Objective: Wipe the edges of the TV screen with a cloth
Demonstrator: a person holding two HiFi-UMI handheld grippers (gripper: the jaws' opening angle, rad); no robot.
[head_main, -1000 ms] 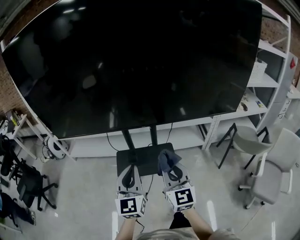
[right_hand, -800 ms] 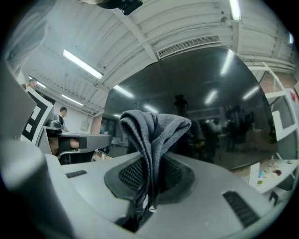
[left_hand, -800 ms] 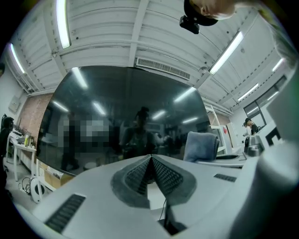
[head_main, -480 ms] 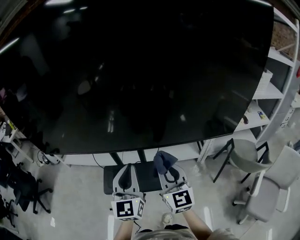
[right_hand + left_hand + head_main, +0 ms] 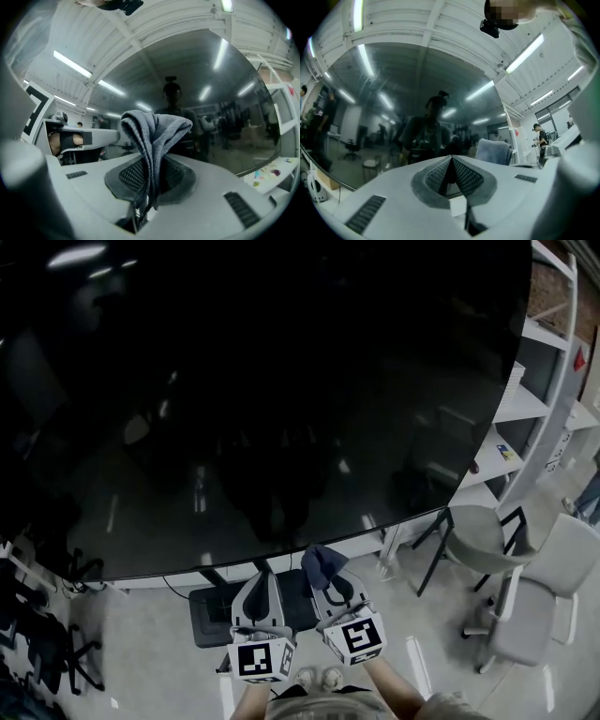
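Observation:
A big dark TV screen (image 5: 262, 390) fills most of the head view; its lower edge (image 5: 281, 557) runs just above both grippers. My right gripper (image 5: 328, 585) is shut on a grey-blue cloth (image 5: 322, 563) whose bunched top reaches the screen's lower edge. In the right gripper view the cloth (image 5: 152, 140) stands folded up out of the closed jaws of the right gripper (image 5: 149, 180), with the screen (image 5: 206, 108) close ahead. My left gripper (image 5: 259, 594) is beside it, shut and holding nothing. In the left gripper view the left gripper (image 5: 451, 176) faces the screen (image 5: 403, 117) and the cloth (image 5: 492, 151) shows at right.
The TV's black stand base (image 5: 211, 610) sits on the grey floor under the grippers. White shelving (image 5: 530, 399) stands behind the screen's right side. Grey chairs (image 5: 525, 606) are at the right, dark office chairs (image 5: 37, 652) at the left.
The view has closed in on the TV: the screen fills more of the frame and its lower edge has dropped toward the grippers. The cloth's top now reaches that edge.

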